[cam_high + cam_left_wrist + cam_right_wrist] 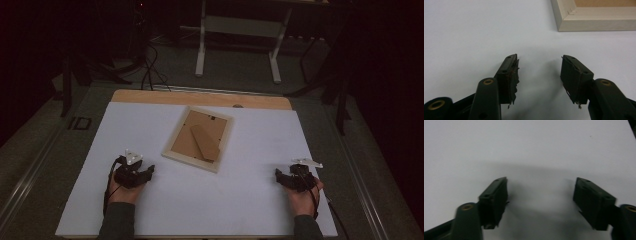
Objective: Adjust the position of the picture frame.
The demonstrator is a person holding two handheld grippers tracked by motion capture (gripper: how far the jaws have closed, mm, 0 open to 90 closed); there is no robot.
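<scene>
Grippers idle either side of a face-down picture frame, nothing held.

Left gripper [148, 172] rests on the white table sheet [240, 200], jaws parted and empty, near the wooden picture frame [198, 139] at mid-table, back and easel stand [205, 142] up. Advise approaching the near frame corner [564, 23] square-on, one jaw to each side of the rail, before closing. Right gripper [278, 174] sits well apart, jaws wide, empty. No legible brands, labels or writing.

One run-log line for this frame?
frame: face-down, untouched | left gripper: open, empty, near frame | right gripper: open, empty, apart
</scene>
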